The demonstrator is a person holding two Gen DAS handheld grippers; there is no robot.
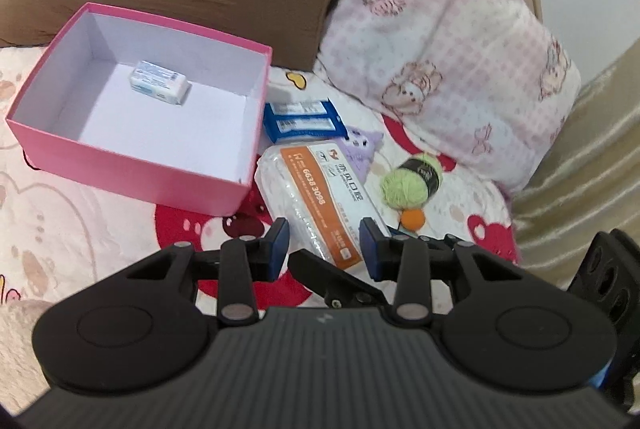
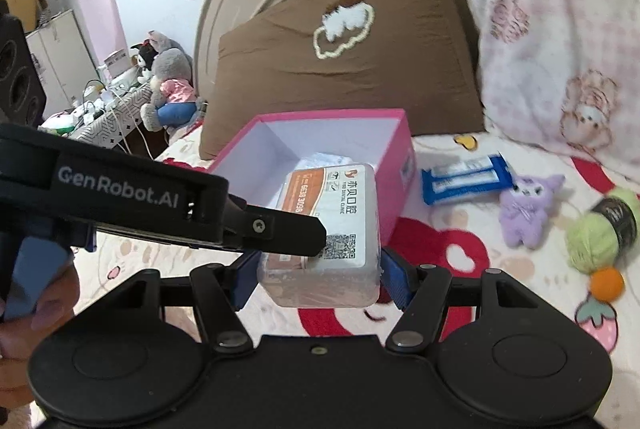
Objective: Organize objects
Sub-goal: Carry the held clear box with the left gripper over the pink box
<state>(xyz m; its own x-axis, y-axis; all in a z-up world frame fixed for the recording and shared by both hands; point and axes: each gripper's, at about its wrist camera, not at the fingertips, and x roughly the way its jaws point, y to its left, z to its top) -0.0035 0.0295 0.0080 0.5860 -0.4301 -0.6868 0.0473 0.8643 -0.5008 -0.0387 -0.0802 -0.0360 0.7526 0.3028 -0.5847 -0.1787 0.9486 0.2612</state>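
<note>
While held off the bed [image 1: 80, 229], orange-labelled pack [image 2: 340, 197]: near the pink box [image 1: 132, 165].
Right claw [image 2: 320, 279]: clamped across the pack's width.
Left claw [image 1: 325, 243]: narrow gap at the pack's end; grip unclear.
Pink box: bed's head end.

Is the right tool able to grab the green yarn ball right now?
Probably not yet. The right tool is shut on the orange-labelled white packet, so its jaws are full. The yarn ball itself lies uncovered on the blanket.
</note>
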